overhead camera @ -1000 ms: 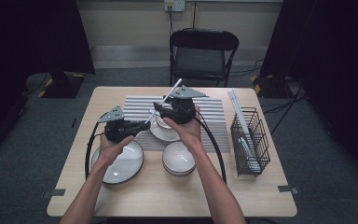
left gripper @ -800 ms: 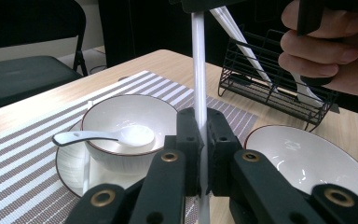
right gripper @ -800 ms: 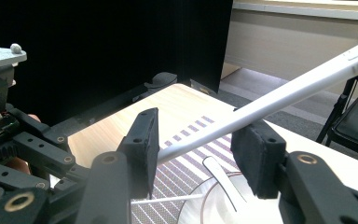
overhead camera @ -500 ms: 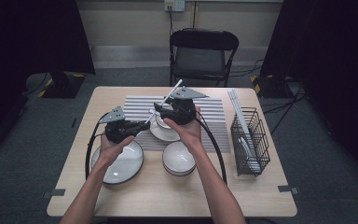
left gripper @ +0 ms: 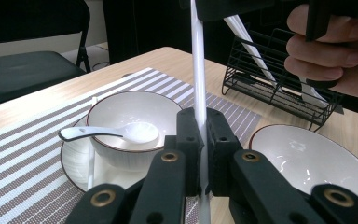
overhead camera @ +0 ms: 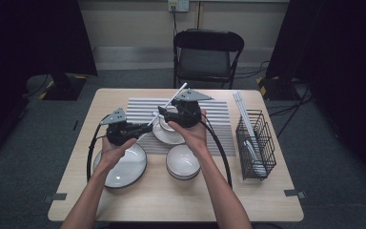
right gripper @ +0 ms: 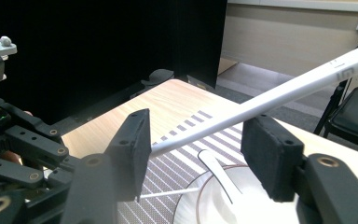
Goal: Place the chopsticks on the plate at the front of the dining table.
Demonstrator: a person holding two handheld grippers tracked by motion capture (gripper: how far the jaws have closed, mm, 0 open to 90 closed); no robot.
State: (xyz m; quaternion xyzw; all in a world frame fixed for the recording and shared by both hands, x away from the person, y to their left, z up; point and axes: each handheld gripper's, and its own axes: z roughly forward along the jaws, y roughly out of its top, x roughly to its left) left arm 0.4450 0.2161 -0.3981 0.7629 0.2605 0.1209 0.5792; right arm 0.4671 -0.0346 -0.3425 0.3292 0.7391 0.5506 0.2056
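While left tool (left gripper: 200, 154) clamps chopstick (left gripper: 197, 70), right tool (right gripper: 193, 154), jaws just widening, straddles it untouched.

Below my left tongs a wide plate (overhead camera: 121, 166) lies on the desk (overhead camera: 267, 200), and an empty bowl (overhead camera: 183, 162) sits beneath my right wrist. Right of my right tongs stands a black wire rack (overhead camera: 254, 143); beyond both tongs, a black folding chair (overhead camera: 208, 56) faces the desk.
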